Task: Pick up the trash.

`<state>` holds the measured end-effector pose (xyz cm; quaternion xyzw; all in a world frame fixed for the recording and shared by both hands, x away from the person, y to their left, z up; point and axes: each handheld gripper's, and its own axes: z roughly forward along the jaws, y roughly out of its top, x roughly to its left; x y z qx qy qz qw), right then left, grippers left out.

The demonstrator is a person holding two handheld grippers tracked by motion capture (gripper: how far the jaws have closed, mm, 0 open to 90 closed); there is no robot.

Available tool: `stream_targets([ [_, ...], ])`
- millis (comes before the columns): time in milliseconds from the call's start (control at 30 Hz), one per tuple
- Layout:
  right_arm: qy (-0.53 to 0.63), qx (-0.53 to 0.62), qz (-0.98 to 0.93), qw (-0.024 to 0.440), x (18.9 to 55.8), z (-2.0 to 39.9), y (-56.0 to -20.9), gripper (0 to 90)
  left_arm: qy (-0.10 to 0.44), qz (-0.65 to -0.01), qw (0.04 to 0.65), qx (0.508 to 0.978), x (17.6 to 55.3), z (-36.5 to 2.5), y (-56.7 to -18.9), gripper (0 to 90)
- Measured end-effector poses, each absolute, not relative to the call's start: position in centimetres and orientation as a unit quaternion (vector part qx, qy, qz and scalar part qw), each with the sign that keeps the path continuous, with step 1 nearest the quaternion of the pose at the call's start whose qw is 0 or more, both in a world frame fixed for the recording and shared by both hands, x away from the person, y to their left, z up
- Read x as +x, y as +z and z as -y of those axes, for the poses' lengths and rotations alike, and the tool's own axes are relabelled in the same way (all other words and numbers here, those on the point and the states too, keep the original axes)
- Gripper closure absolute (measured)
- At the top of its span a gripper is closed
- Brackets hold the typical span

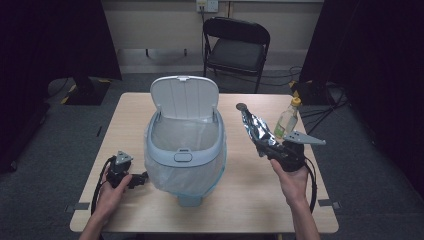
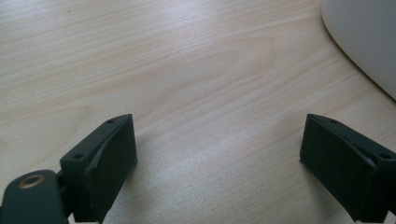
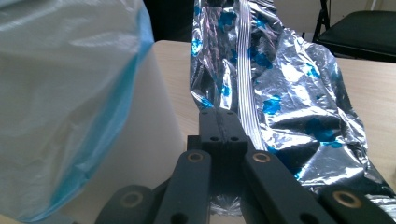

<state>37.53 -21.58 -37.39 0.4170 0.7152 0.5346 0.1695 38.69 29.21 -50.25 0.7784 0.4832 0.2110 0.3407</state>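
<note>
High view: right gripper [image 1: 263, 145] clamped on foil wrapper [image 1: 255, 127], raised just right of bin [image 1: 184, 145]. Left gripper [image 1: 131, 180] left of bin, jaws apart, holding nothing.

Silver wrapper [image 3: 289, 93], seemingly blue-speckled

In my right gripper view, the silver foil wrapper [image 3: 280, 93] runs off the top edge and its lower end is hidden behind my gripper's black arms. In my left gripper view, the pale bin [image 2: 364, 37] is cut off at the right corner. From above, the bottle's [image 1: 287, 120] label is too small to read.
</note>
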Motion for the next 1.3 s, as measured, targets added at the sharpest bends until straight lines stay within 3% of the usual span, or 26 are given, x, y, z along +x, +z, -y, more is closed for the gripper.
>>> stream_targets([
  [1300, 0.631, 0.302, -0.683, 0.21, 33.0, 19.1, -28.2, 90.0, 0.212, -0.485, 0.338, 0.778, 38.6, -29.2, -50.2, 10.4],
])
